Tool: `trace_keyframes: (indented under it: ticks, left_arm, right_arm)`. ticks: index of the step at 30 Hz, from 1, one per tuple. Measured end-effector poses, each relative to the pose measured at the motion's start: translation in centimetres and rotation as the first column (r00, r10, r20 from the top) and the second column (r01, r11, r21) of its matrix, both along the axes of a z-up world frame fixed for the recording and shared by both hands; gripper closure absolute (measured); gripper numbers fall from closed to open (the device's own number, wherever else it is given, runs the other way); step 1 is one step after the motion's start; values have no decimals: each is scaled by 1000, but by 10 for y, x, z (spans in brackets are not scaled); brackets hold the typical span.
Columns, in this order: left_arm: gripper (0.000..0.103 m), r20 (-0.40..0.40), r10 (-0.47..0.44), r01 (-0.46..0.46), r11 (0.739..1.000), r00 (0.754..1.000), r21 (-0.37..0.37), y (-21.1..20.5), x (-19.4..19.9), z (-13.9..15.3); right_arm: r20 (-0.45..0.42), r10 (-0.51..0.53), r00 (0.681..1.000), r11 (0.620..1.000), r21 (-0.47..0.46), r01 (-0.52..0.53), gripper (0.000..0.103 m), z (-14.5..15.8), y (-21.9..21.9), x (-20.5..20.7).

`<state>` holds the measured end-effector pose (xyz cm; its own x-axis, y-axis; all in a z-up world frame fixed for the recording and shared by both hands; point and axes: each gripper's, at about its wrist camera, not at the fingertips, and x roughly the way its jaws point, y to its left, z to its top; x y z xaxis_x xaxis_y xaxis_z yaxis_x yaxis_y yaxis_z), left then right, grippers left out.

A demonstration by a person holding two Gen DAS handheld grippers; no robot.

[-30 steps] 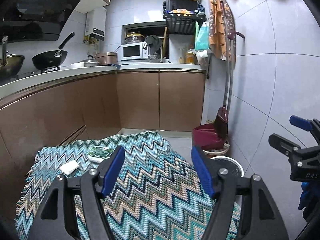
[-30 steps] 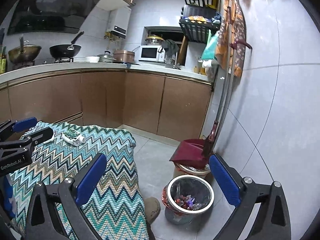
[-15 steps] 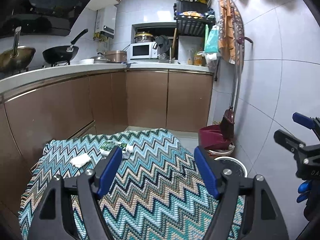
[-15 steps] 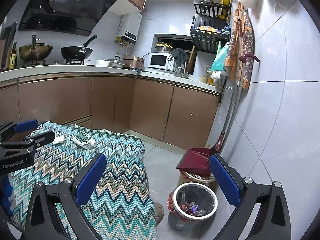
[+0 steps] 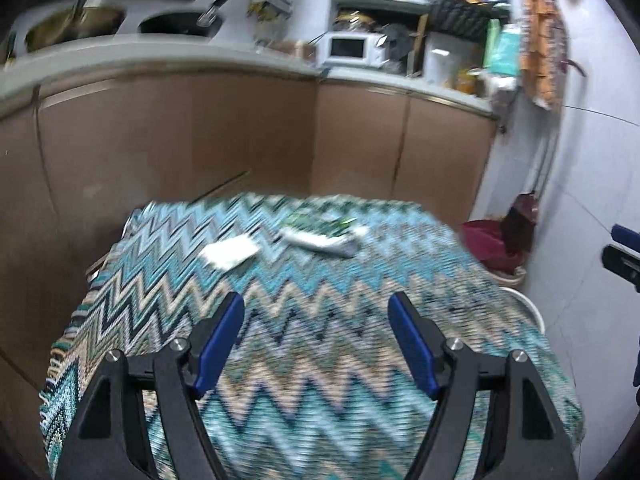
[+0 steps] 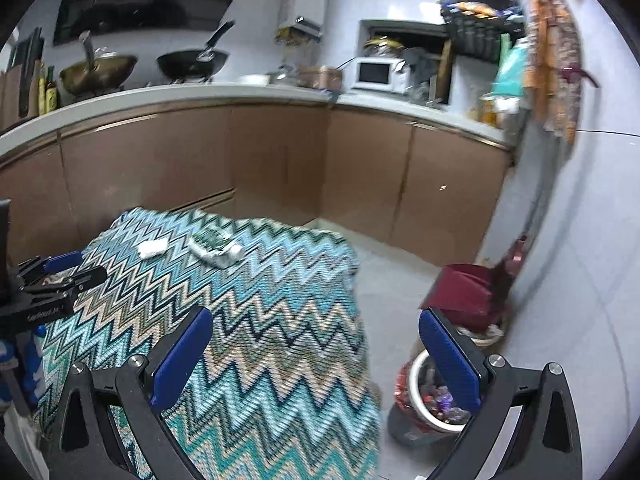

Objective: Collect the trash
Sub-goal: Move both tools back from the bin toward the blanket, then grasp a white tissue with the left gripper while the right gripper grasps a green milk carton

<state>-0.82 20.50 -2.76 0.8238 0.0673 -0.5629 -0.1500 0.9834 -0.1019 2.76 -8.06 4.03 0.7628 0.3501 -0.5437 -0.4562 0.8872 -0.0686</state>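
A white crumpled tissue (image 5: 230,254) and a green-and-white wrapper (image 5: 320,232) lie at the far end of a table under a zigzag cloth (image 5: 312,344). Both also show in the right wrist view: the tissue (image 6: 153,248) and the wrapper (image 6: 216,246). My left gripper (image 5: 316,316) is open and empty above the cloth, short of the trash. My right gripper (image 6: 316,332) is open and empty over the table's right edge. A trash bin (image 6: 434,396) with a red liner stands on the floor to the right.
Brown kitchen cabinets (image 6: 280,160) with a white counter run behind the table. A dark red dustpan and broom (image 6: 476,292) lean on the tiled right wall. Grey floor (image 6: 392,280) lies between table and wall.
Both cameras have risen and tilted down toward the table. The tissue and wrapper now sit nearer the middle of each view. Both grippers stay open.
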Motion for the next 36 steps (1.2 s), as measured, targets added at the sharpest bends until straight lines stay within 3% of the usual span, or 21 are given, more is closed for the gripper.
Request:
trace_keyframes:
  ticks: [4, 12, 18, 25, 32, 36]
  left_arm:
    - [30, -63, 28, -31, 998, 998, -48, 46, 19, -21]
    - [30, -132, -28, 28, 1000, 991, -1, 95, 91, -36]
    - [30, -200, -143, 159, 985, 969, 64, 94, 152, -52]
    - [30, -271, -182, 227, 963, 945, 143, 90, 190, -74]
    - [31, -293, -176, 221, 967, 940, 125, 95, 207, -88]
    - [42, -307, -183, 227, 967, 934, 113, 96, 212, -92]
  right_arm:
    - [-79, 89, 993, 996, 31, -87, 0, -17, 26, 33]
    - [-193, 212, 958, 977, 74, -201, 0, -55, 85, 105]
    - [-251, 291, 923, 957, 87, -278, 0, -82, 124, 149]
    - [-268, 407, 873, 911, 53, -408, 0, -102, 171, 191]
    - [-278, 503, 818, 854, 14, -521, 0, -120, 206, 222]
    - [-289, 536, 793, 831, 15, -556, 0, -128, 217, 229]
